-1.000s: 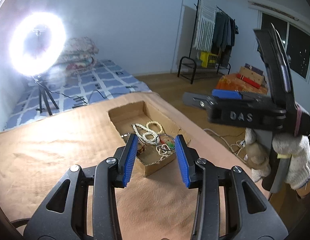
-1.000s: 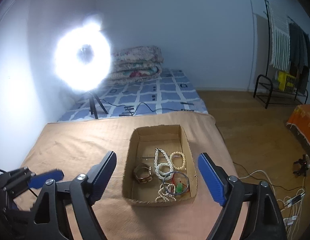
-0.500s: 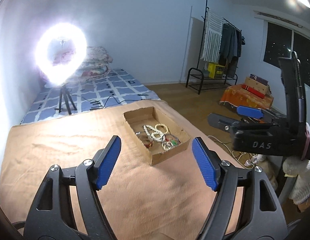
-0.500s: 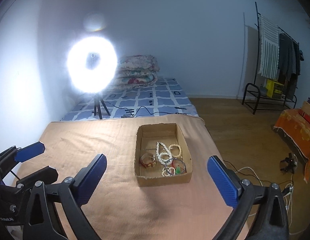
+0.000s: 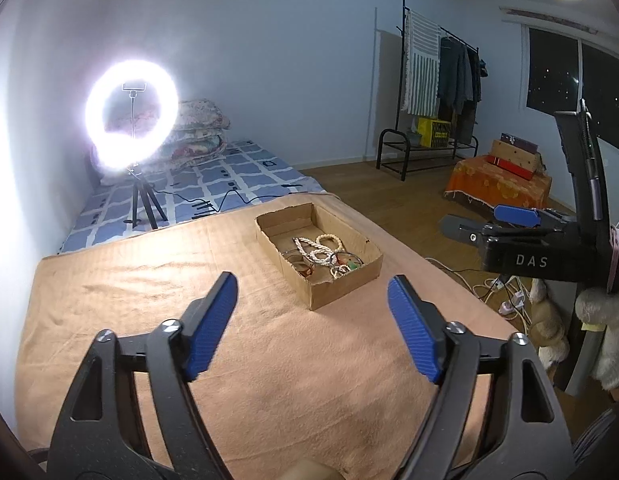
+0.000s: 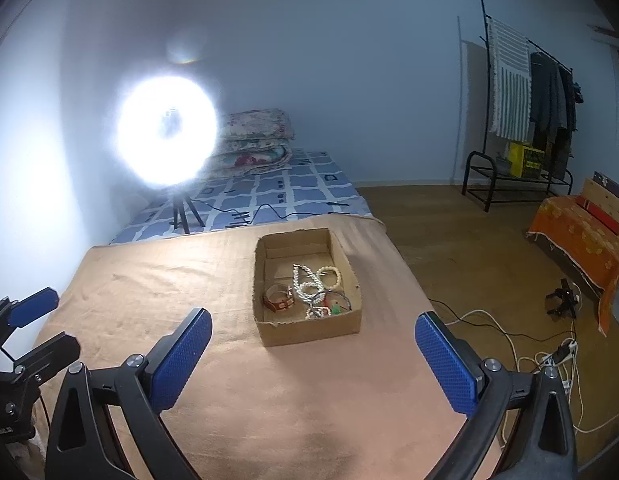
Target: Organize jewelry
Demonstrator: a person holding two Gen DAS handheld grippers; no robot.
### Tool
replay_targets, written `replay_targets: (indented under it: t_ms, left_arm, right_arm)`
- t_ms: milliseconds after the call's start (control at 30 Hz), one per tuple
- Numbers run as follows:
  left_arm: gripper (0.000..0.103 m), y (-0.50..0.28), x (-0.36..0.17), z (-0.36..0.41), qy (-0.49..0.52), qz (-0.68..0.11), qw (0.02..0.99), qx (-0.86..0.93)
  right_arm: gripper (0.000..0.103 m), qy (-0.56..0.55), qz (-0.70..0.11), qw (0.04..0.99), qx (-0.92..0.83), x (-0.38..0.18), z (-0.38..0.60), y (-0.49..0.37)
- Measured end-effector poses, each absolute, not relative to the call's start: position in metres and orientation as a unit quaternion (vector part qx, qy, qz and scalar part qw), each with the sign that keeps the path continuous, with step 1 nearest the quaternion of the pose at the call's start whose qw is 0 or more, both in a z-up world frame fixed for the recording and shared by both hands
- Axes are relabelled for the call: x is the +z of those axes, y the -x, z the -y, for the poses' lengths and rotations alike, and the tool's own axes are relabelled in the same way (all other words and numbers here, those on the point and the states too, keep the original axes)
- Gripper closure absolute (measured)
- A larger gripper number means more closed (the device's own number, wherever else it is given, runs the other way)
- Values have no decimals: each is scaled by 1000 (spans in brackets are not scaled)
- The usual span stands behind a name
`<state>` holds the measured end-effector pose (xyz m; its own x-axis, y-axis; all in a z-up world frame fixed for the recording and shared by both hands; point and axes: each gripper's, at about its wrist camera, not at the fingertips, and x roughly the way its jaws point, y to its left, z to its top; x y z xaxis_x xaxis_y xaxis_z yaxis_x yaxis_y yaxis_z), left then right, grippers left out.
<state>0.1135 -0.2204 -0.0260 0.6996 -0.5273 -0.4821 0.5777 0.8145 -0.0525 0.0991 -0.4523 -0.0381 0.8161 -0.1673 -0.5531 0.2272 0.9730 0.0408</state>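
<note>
Two blue-padded fingers of the left claw [image 5: 311, 304] frame the left wrist view; its jaws are opening, with nothing between them but bare tan cloth. Ahead of them, toward the far right part of the cloth-covered surface [image 5: 109, 312], sits a shallow cardboard box [image 5: 341, 280]. Inside the box lies a tangle of jewelry [image 5: 321, 254]: pale bead strands, a twisted cord, something green and red. At the right edge a gloved hand [image 5: 605, 340] carries the right claw [image 5: 485, 224], seen side-on. Beyond the surface are a bed with a blue patterned sheet [image 5: 237, 176] and a glaring ring light [image 5: 131, 118] on a tripod.

From the right wrist view, the right claw [image 6: 311, 344] stands spread wide and empty, well short of the cardboard box [image 6: 309, 330]. The jewelry [image 6: 315, 292] is heaped at the near end of the box; a reddish-brown band beside the beads may be a bracelet, though it is too small to be sure. The left claw [image 6: 31, 330] shows at the left edge, over the cloth.
</note>
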Motion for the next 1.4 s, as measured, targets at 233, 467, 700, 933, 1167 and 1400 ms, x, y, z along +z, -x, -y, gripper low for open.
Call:
replay_targets:
  t_ms: [233,467,700,933,1167,1400]
  left_arm:
    - [19,-108,-25,220,-57,-241,923,-293]
    - [7,-107,-22,214,-54,-236,926,-290]
    - [3,-109,-19,211,-53,-237,927,-286]
    - [3,-110,-18,210,-54,-238,927,-286]
    - [3,-111,-17,210,-56,-236,927,-286]
    - [3,-111,-17,210,-57,-235,927,-286]
  right_arm:
    - [0,-50,-285,950,-115,-41,454,-98]
    - [0,-55,-285,950,-116,-42,452,-99]
    - [0,-55,-284,950,-116,-42,451,-98]
    - [0,-54,-284,950,-116,-42,451,-98]
    - [0,-54,-286,950,-114,-43,448,-100]
    - [0,-56,-285,950,-112,-43,448,-101]
